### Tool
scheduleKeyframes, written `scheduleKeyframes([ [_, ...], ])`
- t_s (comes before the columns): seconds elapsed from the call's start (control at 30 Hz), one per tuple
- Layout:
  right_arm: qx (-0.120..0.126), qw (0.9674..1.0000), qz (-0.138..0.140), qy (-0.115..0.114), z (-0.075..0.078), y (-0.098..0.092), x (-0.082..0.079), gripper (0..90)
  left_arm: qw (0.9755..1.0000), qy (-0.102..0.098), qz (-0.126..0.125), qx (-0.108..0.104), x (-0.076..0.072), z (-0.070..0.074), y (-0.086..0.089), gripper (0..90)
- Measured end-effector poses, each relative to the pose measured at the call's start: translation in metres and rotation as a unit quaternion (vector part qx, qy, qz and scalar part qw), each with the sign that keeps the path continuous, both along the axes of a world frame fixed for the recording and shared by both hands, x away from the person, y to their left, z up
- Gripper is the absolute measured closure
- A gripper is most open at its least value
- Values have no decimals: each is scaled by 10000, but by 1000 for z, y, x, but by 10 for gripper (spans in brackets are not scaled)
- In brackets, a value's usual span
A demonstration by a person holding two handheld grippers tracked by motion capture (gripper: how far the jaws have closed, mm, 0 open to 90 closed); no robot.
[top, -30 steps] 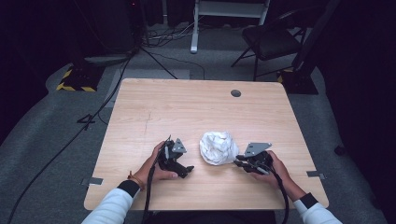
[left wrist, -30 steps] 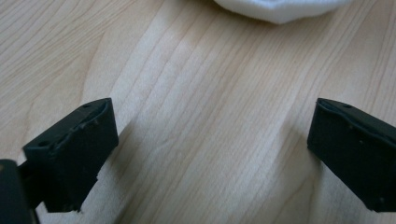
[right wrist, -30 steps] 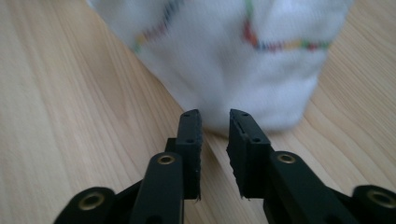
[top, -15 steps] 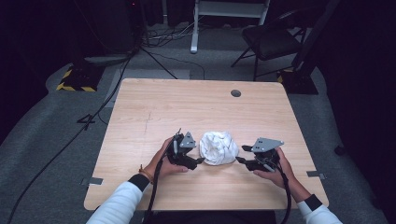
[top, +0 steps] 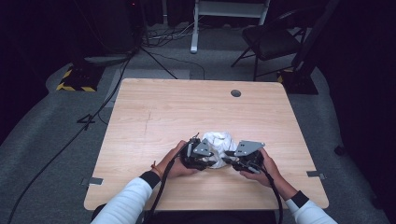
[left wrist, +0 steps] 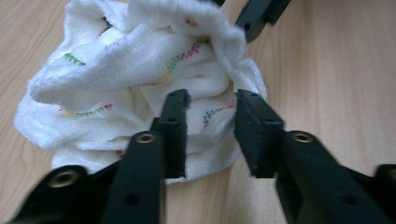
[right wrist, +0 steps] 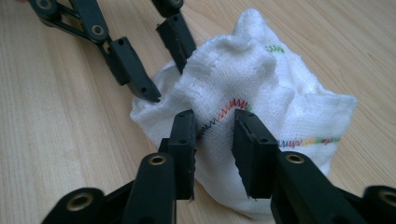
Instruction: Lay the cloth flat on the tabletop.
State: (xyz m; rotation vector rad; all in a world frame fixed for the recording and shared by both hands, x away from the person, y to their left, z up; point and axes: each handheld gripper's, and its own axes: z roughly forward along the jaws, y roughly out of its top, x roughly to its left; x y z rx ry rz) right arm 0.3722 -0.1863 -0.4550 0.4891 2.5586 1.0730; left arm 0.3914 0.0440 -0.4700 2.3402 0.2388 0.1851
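Observation:
A crumpled white cloth point(top: 219, 140) with coloured zigzag stitching lies bunched on the wooden table point(top: 187, 112), near its front edge. My left gripper point(top: 211, 160) presses into the cloth's left side, and my right gripper point(top: 228, 157) into its right side. In the left gripper view the cloth point(left wrist: 140, 70) bulges in front of the left gripper point(left wrist: 212, 126), whose jaws stand apart around a lower fold. In the right gripper view the right gripper point(right wrist: 215, 135) is open with a stitched ridge of cloth point(right wrist: 280, 93) between its jaws. Across the cloth, the left gripper point(right wrist: 161, 65) straddles the far edge.
A round cable hole point(top: 236, 93) sits near the table's far right. Beyond the table are a black chair point(top: 271, 42), a white stand point(top: 229, 14) and cables on the grey floor. Bare wood spreads to the left and behind the cloth.
Both hands have moved inward from either side of the cloth. The left gripper reached it first; now both sets of jaws are pushed into the cloth.

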Motion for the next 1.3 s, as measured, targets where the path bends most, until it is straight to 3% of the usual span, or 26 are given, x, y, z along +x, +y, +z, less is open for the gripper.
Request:
scheduleKeyframes([
  [0.07, 44, 10000, -5, -6, 1, -2, 0, 767, 10000, -28, -35, 11, 0, 0, -1, 721],
  [0.13, 85, 9999, -20, -68, 4, -9, -1, 830, 10000, -41, -60, 25, 0, -1, 0, 871],
  [0.2, 89, 9999, -6, -85, 5, -11, -2, 842, 9999, -107, -83, 36, 0, 0, 1, 886],
  [0.3, 115, 9998, -27, -148, 8, -20, -3, 851, 9997, -246, -11, 3, 2, 4, 6, 892],
  [0.67, 88, 9996, -175, -179, 11, -39, -8, 866, 9989, -374, 252, -147, 3, 12, 21, 894],
  [0.93, 50, 9994, -341, -76, 8, -60, -11, 871, 9989, -276, 345, -138, 3, 12, 32, 894],
  [1.3, -45, 9966, -822, 11, -3, -98, -14, 871, 9978, -252, 609, -104, 3, 14, 51, 894],
])
